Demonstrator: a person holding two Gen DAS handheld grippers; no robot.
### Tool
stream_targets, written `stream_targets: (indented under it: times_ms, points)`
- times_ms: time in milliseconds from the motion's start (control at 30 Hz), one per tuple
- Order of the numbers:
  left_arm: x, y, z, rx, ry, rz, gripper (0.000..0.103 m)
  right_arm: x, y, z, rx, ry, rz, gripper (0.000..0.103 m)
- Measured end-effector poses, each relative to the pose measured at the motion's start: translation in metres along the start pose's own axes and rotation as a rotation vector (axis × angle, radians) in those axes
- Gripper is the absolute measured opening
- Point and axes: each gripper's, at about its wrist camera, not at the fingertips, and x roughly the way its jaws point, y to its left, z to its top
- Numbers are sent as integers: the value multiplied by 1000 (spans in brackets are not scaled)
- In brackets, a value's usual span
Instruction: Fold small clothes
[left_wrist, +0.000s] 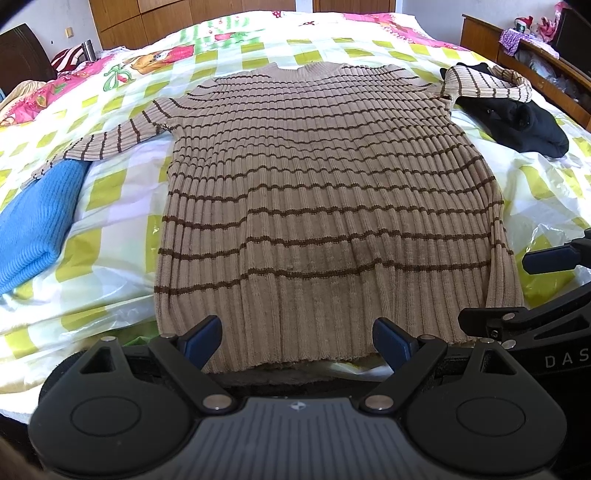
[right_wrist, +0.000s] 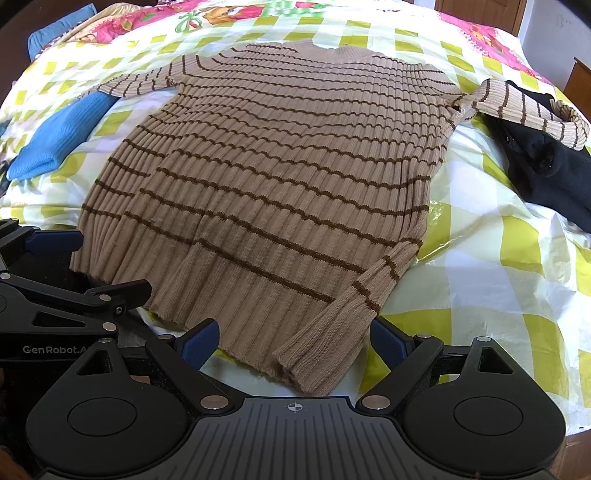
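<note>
While the striped sweater (left_wrist: 325, 206) lies flat on the bed (left_wrist: 118, 206) | left tongs (left_wrist: 297, 341) spread wide over its hem, empty | right tongs (right_wrist: 291, 341) likewise agape, empty

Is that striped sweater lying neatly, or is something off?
Mostly flat, but the striped sweater is uneven: one sleeve is draped over a black garment, and the other sleeve lies across a folded blue garment.

Blue knit (left_wrist: 33, 229): far end under striped sweater (left_wrist: 317, 206) left sleeve, near end cut by frame edge. Black garment (left_wrist: 517, 122): partly covered by sweater's right sleeve (type indeterminate). Shelf clutter (left_wrist: 532, 33) beyond sweater: too small to identify.
</note>
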Motion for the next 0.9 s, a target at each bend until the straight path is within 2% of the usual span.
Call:
stream_targets:
  times_ms: [600, 700, 900]
  points:
    - [-1, 2, -1, -5, -10, -7, 100, 2, 4, 1, -26, 7, 8, 90]
    - [-6, 10, -1, 27, -25, 29, 101, -3, 2, 3, -40, -22, 20, 90]
    - [-13, 30, -8, 110, -6, 51, 101, -5, 1, 5, -188, -13, 24, 90]
